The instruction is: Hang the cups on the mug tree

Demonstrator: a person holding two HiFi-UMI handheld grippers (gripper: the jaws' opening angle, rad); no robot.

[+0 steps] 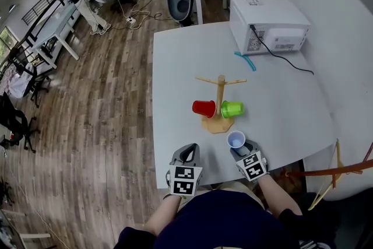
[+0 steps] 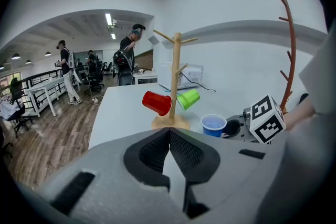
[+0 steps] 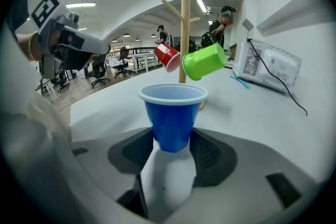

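Note:
A wooden mug tree [image 1: 220, 90] stands mid-table with a red cup [image 1: 204, 108] hung on its left and a green cup [image 1: 232, 108] on its right. A blue cup [image 1: 236, 139] stands upright just in front of the tree's base. My right gripper [image 1: 242, 147] has its jaws against the lower sides of the blue cup [image 3: 172, 113], with the tree [image 3: 184, 29] straight beyond it. My left gripper [image 1: 187, 151] rests near the table's front edge, left of the blue cup. Its jaws [image 2: 169, 134] are shut with nothing between them.
A white microwave [image 1: 268, 23] sits at the table's back right with a black cable trailing from it, and a teal strip [image 1: 245, 60] lies near it. A brown coat stand [image 2: 287, 50] rises at the right. People, desks and chairs stand on the wooden floor to the left.

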